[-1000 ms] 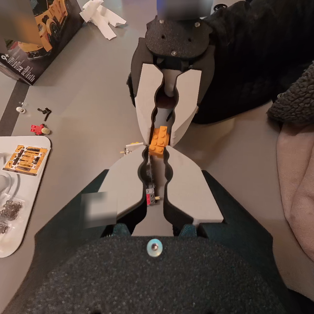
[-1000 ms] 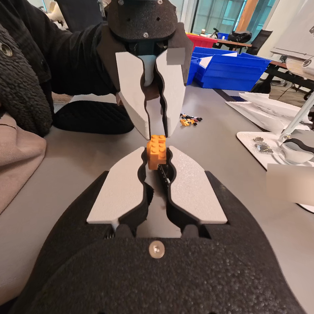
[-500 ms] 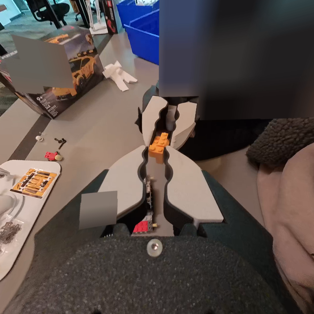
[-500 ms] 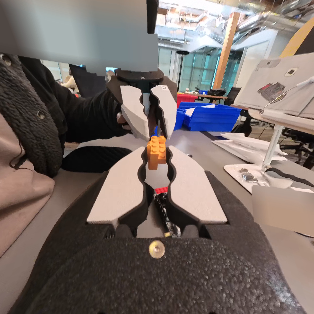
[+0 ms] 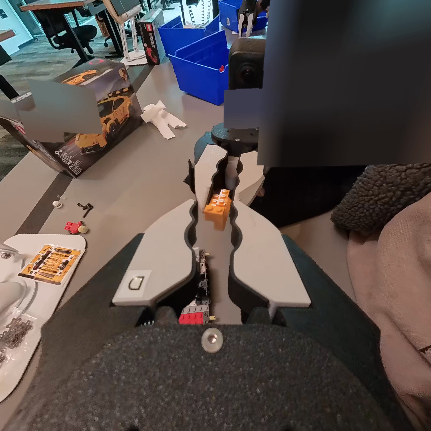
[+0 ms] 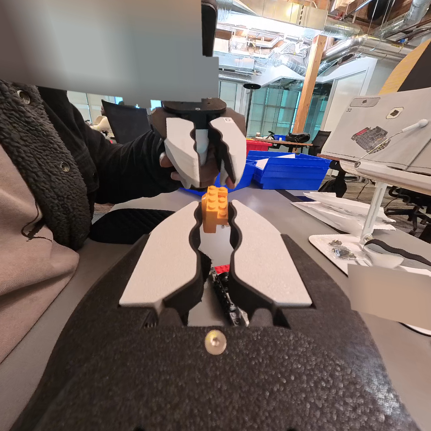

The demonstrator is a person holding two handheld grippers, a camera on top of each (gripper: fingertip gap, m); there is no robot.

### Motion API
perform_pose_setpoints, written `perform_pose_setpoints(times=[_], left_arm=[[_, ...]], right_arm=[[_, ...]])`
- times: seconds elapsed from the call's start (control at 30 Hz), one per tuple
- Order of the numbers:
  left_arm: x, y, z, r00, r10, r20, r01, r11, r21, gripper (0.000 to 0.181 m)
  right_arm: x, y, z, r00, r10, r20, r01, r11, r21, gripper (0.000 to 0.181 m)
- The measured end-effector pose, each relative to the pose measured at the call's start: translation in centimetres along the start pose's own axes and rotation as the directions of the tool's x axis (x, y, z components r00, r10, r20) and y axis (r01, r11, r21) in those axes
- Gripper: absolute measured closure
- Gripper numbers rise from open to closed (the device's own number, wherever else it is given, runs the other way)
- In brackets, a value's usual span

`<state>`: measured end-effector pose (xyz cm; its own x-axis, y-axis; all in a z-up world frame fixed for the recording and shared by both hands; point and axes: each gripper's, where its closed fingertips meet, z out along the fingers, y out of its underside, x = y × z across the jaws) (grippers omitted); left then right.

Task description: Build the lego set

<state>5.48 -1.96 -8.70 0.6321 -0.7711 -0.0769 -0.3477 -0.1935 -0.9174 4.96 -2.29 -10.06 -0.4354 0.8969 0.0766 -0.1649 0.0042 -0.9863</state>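
Right wrist view: orange brick (image 6: 215,208) upright

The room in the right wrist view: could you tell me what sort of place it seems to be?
Probably an open-plan office or lab workspace: exposed ducts and pipes run overhead, desks and office chairs stand behind, and blue storage bins sit on the grey table.

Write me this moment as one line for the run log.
right gripper: shut on orange brick | left gripper: open, tips beside brick | half-built model: on table underneath
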Motion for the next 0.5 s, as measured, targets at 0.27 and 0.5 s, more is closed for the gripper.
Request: perform_pose_setpoints(times=[0.27, 0.5], left_arm=[[1.1, 2.2, -0.2, 0.99, -0.091, -0.109, 0.097, 0.994, 0.054, 0.15], [1.6, 2.2, 0.5, 0.985, -0.106, -0.134, 0.124, 0.984, 0.129, 0.16]], right_arm=[[-0.9, -0.3, 0.0, 0.998, 0.026, 0.063, -0.028, 0.999, 0.024, 0.16], [-1.4, 0.0, 0.1, 0.994, 0.037, 0.099, -0.039, 0.999, 0.02, 0.161]])
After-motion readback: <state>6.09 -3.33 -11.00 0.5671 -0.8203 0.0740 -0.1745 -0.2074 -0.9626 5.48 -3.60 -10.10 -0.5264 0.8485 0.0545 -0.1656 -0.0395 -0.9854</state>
